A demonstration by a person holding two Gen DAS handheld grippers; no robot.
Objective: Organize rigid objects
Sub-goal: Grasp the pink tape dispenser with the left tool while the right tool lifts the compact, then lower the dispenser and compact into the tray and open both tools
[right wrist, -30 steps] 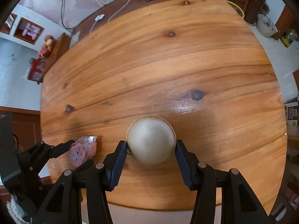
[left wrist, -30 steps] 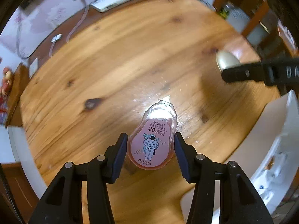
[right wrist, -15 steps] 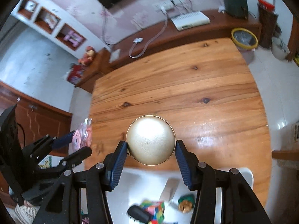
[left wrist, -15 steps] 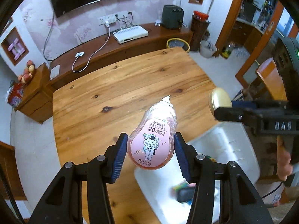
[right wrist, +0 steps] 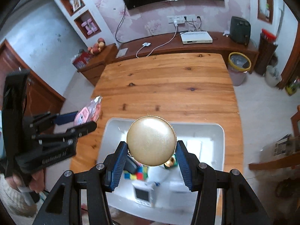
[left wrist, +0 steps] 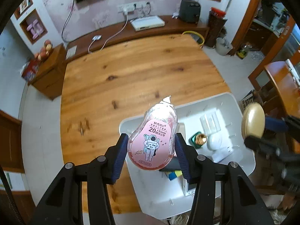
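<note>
Both hands are mid-carry, each with one item, up over the white bin (right wrist: 221, 131) that sits at the near edge of the desk (right wrist: 168, 86). The left gripper (left wrist: 151, 150) has its jaws pinching the pink correction tape (left wrist: 151, 140) by its flat sides, nose pointing away. The right gripper (right wrist: 151, 150) has its jaws clamped on the gold round lid-like thing (right wrist: 151, 140); I can't tell exactly what it is, a dome or a compact.

Step in hand: transport to the bin, drop not yet made. Next move, as I judge it: bring each gripper down over bare bin floor, then spread the jaws. The tape hangs over the bin's left rim in the left view, so it likely needs a nudge inward first. The gold piece looks about centred over the bin.

The bin already holds a colour cube (right wrist: 137, 174), a dark thing (right wrist: 131, 166) beside it, a green-and-gold bottle (left wrist: 198, 139), a white rounded piece (left wrist: 213, 140) and a small white box with a screen (right wrist: 142, 194). The free floor lies toward the far side and right. The desk top beyond is bare wood, plenty of room. The two grippers are near each other, so there is some clash risk if both descend together. The bin partly overhangs the near desk edge, so a miss on that side would likely go to the floor.
</note>
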